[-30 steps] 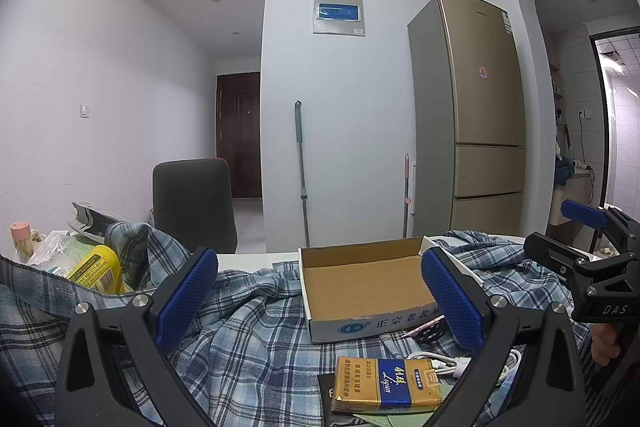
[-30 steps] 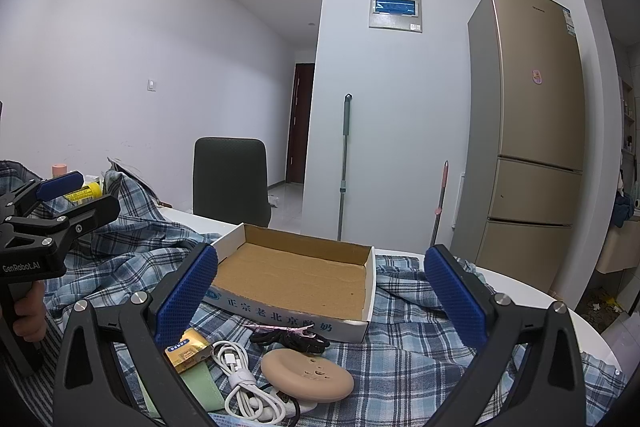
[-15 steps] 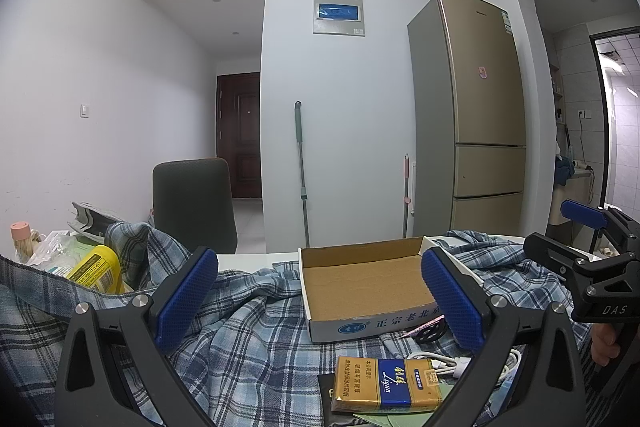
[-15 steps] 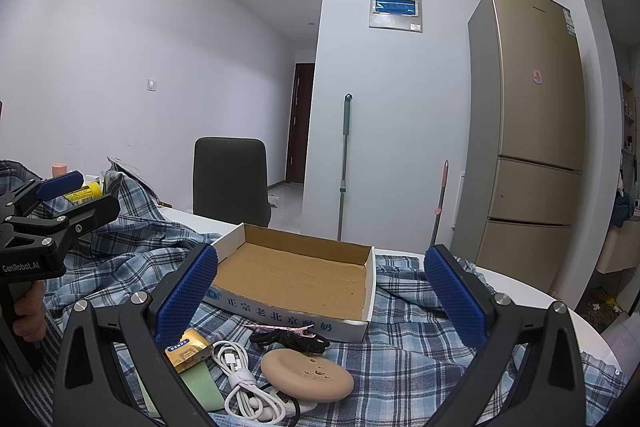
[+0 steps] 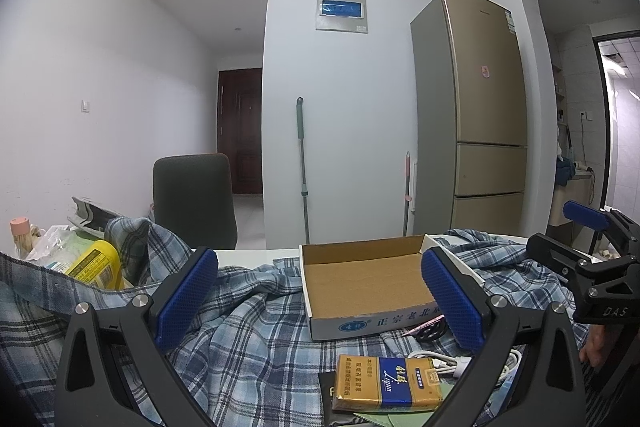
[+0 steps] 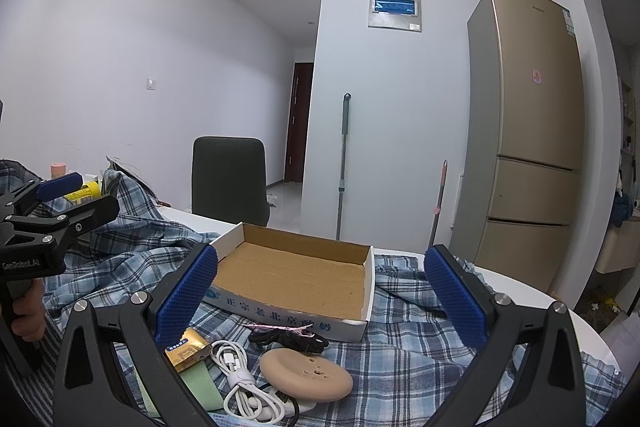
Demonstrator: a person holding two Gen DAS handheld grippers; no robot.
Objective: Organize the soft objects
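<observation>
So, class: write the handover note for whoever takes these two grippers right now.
Left gripper: open, holding nothing, above the plaid shirt.
Right gripper: open, holding nothing, facing the cardboard box.
The shirt lies crumpled across the white table, under the box.
On the shirt, in front of the box: gold cigarette pack, white cable, tan oval pad, black hair tie.
Done: nothing visible; box holds nothing.
Left: sort the soft things, probably the shirt first.

The left black two-finger gripper with blue pads [image 5: 320, 303] is spread wide, holding nothing. The right black blue-padded gripper [image 6: 322, 301] gapes likewise, seen at 3 o'clock from the left.
</observation>
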